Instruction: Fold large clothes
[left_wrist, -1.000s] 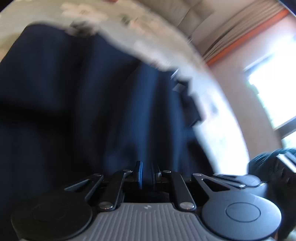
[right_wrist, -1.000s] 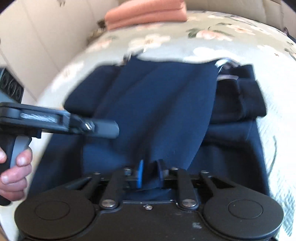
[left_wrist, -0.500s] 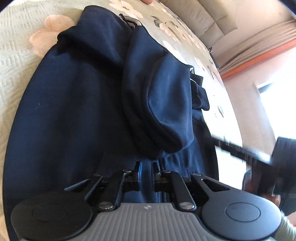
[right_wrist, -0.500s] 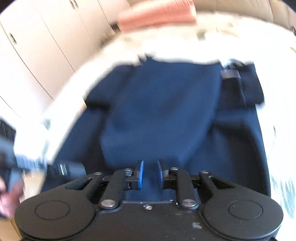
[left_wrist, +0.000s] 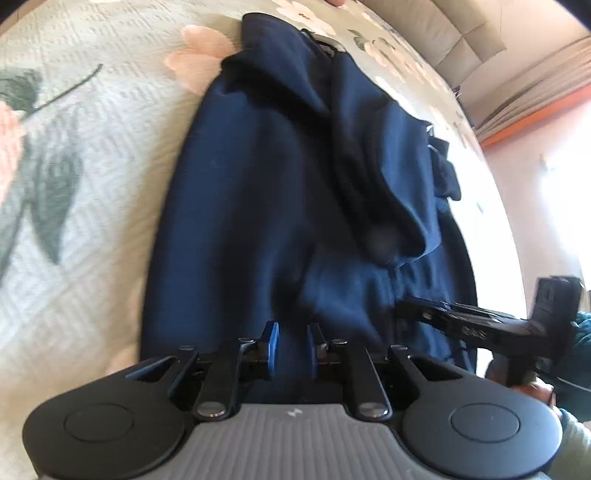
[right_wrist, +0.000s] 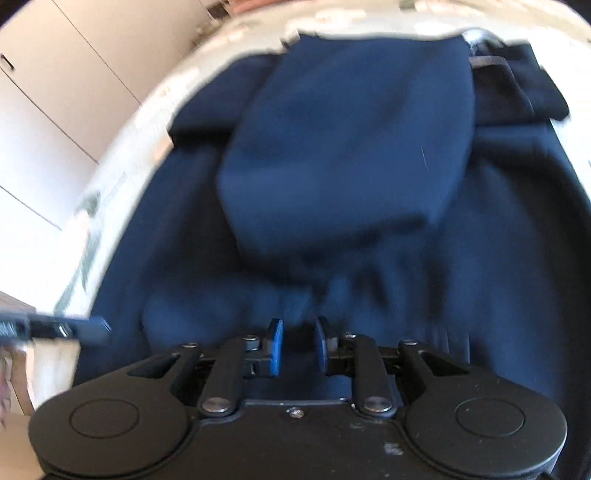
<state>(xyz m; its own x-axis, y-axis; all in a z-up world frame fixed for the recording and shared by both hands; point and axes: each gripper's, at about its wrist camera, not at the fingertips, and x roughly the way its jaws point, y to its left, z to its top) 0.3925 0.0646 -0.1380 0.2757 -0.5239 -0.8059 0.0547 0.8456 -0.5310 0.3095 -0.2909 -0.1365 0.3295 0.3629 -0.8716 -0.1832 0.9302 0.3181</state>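
Note:
A large navy blue garment (left_wrist: 258, 206) lies on a floral bedspread (left_wrist: 92, 155), with a folded part (left_wrist: 391, 192) lying across its middle. It also fills the right wrist view (right_wrist: 343, 155). My left gripper (left_wrist: 291, 345) is over the garment's near edge, its blue-padded jaws slightly apart with nothing held between them. My right gripper (right_wrist: 298, 347) is over the same near edge, jaws slightly apart and empty. The right gripper also shows at the right of the left wrist view (left_wrist: 480, 326). The left gripper's finger shows at the left of the right wrist view (right_wrist: 74, 326).
White cupboard doors (right_wrist: 48, 122) stand to the left of the bed. A padded headboard (left_wrist: 454, 33) and curtains (left_wrist: 532, 99) are at the far end. A bright window is at the right. The bedspread is bare to the left of the garment.
Both grippers let go of the folded part, which now lies on the garment. Both have pulled back toward the near edge with jaws slightly opened.

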